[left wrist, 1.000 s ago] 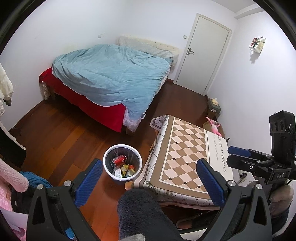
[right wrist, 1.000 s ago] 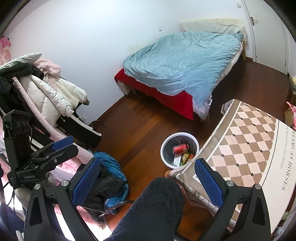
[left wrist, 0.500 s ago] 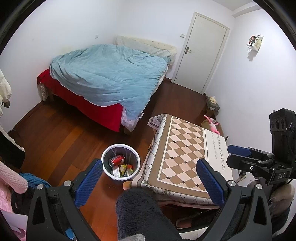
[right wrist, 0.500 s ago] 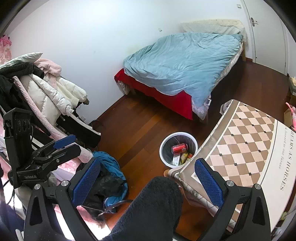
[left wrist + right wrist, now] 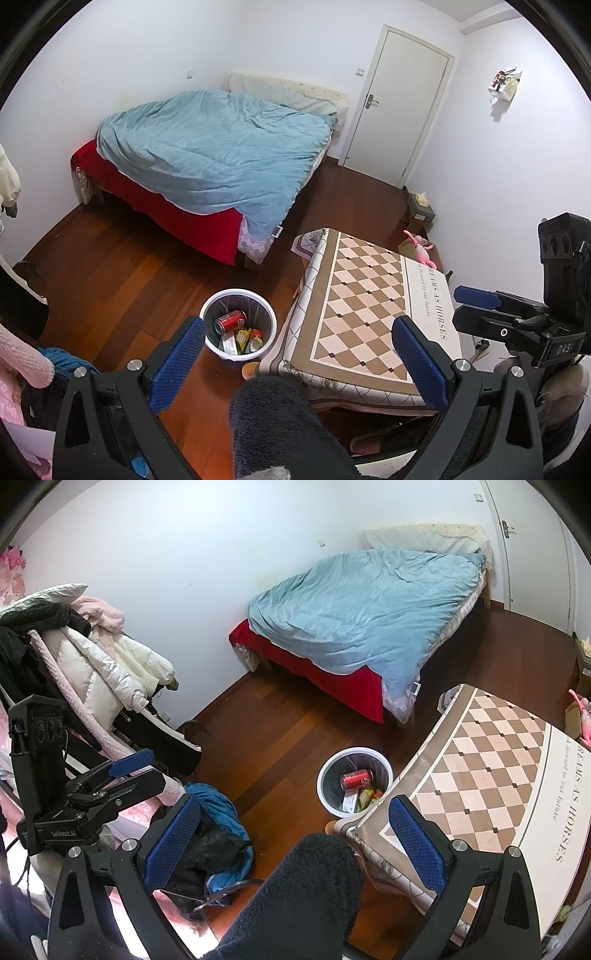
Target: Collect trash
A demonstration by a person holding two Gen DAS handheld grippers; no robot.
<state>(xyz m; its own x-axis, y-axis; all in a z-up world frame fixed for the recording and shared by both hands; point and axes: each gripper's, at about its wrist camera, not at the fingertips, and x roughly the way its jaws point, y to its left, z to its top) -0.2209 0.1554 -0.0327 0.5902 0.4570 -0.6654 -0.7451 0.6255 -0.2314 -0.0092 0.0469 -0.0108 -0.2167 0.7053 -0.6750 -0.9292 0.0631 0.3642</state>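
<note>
Both cameras have pulled up and back a little over the last second, so the waste bin (image 5: 238,324) now sits slightly higher in the left wrist view and the bed (image 5: 214,155) shows more fully; nothing in the room itself has shifted.

Going left to right in the left wrist view: a pile of clothes (image 5: 26,365) fills the left edge, then comes the left gripper (image 5: 295,354), jaws spread wide and empty. Its left pad hangs just beside the bin's rim in the picture. The bin stands on the wooden floor, touching or nearly touching the corner of the checkered table (image 5: 373,314). Inside it lie a red can (image 5: 229,320), on its side with its long axis running left to right, and some wrappers (image 5: 245,339). At the right edge is the right gripper (image 5: 295,838), also wide apart and holding nothing.

I see no loose trash on the tabletop or the visible floor, so collecting looks finished or nearly so. The bin lies ahead and below both tools, left of centre for the left one, right of centre for the right, and about equally near both.
</note>
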